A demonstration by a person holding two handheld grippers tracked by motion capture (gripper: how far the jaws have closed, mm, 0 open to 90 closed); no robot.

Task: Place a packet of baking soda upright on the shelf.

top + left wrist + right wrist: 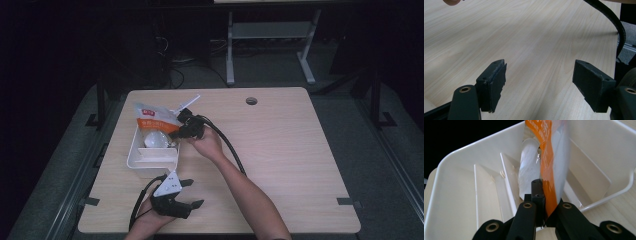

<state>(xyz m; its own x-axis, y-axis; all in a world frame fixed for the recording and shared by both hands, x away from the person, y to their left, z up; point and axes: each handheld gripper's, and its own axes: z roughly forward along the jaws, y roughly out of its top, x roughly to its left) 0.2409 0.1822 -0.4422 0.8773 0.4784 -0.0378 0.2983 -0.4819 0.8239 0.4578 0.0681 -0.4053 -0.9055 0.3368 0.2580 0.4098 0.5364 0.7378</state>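
An orange and white pouch (pixel 152 117) hangs tilted over the far end of a white divided tray (pixel 134 156) at the table's left. My right gripper (pixel 176 134) is shut on the pouch's edge. In the right gripper view the jaws (pixel 543 192) pinch the orange strip of the pouch (pixel 549 157). Its pale lower part dips into a compartment of the tray (pixel 461 152). My left gripper (pixel 192 193) rests near the table's front edge, below the tray. It is open, with bare wood between its pads (pixel 539 82).
A round cable hole (pixel 251 101) sits near the table's far edge. The right gripper's black cable (pixel 227 142) arcs over the table middle. A white desk frame (pixel 270 35) stands on the floor beyond. The light wooden tabletop (pixel 300 150) stretches to the right.
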